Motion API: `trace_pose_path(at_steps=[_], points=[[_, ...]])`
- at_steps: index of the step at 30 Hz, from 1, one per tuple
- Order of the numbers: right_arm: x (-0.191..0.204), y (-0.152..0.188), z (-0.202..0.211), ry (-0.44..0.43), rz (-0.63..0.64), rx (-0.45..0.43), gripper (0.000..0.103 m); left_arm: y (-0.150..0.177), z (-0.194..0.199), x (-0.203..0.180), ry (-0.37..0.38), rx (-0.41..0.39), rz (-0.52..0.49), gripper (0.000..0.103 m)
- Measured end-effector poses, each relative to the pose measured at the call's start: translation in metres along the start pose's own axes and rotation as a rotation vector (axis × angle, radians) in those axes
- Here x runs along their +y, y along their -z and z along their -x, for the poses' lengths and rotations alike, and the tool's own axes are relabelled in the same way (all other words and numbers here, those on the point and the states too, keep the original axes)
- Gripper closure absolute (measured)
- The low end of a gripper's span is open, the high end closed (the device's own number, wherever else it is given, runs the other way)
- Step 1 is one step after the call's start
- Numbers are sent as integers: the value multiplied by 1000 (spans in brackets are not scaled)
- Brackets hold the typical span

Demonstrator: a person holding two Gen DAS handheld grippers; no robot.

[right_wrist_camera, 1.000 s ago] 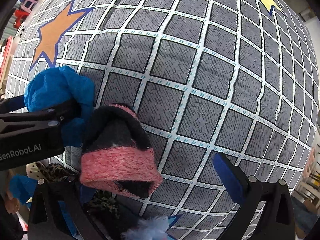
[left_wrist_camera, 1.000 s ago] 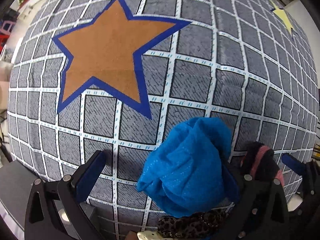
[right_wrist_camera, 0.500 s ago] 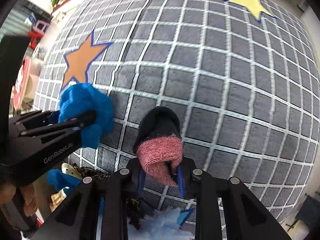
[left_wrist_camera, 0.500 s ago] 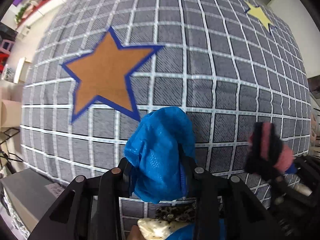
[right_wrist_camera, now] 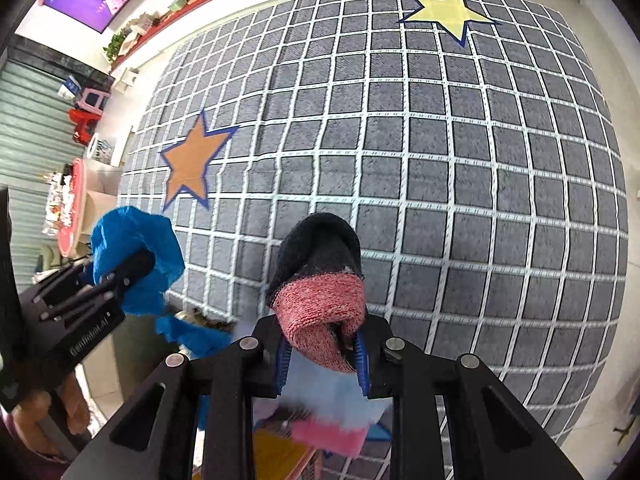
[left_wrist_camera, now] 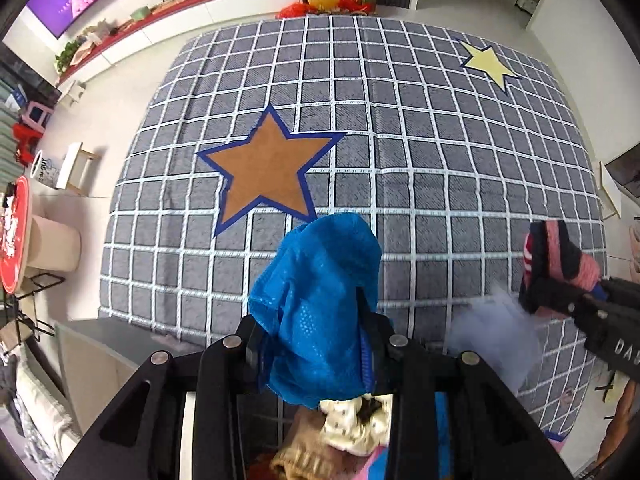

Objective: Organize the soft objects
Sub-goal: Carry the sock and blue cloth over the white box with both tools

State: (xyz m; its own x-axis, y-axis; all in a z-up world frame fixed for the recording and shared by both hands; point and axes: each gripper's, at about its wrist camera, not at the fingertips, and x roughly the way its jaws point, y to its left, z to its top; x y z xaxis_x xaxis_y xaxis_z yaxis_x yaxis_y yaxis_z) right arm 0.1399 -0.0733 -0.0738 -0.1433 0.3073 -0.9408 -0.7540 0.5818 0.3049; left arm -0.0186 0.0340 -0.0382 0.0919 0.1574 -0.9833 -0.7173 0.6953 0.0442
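My left gripper (left_wrist_camera: pixel 316 344) is shut on a crumpled blue mesh cloth (left_wrist_camera: pixel 320 304) and holds it well above the grey checked rug (left_wrist_camera: pixel 440 168). It also shows at the left of the right wrist view (right_wrist_camera: pixel 132 256). My right gripper (right_wrist_camera: pixel 320 356) is shut on a black and pink sock (right_wrist_camera: pixel 320 280), also held above the rug; the sock shows at the right of the left wrist view (left_wrist_camera: pixel 556 260). A pile of soft items (left_wrist_camera: pixel 352 428) lies below both grippers at the rug's near edge.
The rug carries an orange star (left_wrist_camera: pixel 268 172) and a yellow star (left_wrist_camera: pixel 488 64). A grey box (left_wrist_camera: pixel 104 356) stands at the rug's near left corner. A round red table (left_wrist_camera: pixel 16 236) and small stools stand on the floor to the left. Shelves line the far wall.
Both grippers closed on their items and rose well above the rug, lifting the blue cloth and the sock. The whole rug and the room around it have come into view.
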Motion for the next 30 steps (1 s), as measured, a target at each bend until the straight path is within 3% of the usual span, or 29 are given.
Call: trace_pose_path(at_steps=[6, 13, 17, 25, 30], points=[[21, 18, 9, -24, -12, 22, 76, 12, 2, 17, -8, 2, -19, 66], [47, 55, 35, -21, -21, 19, 76, 55, 20, 25, 17, -14, -12, 66], [67, 76, 51, -24, -49, -4, 76, 79, 29, 36, 25, -27, -58, 66], [124, 121, 73, -10, -88, -43, 76, 123, 65, 76, 44, -72, -64, 66], [165, 147, 59, 0, -75, -6, 76, 156, 71, 108, 25, -68, -30, 66]])
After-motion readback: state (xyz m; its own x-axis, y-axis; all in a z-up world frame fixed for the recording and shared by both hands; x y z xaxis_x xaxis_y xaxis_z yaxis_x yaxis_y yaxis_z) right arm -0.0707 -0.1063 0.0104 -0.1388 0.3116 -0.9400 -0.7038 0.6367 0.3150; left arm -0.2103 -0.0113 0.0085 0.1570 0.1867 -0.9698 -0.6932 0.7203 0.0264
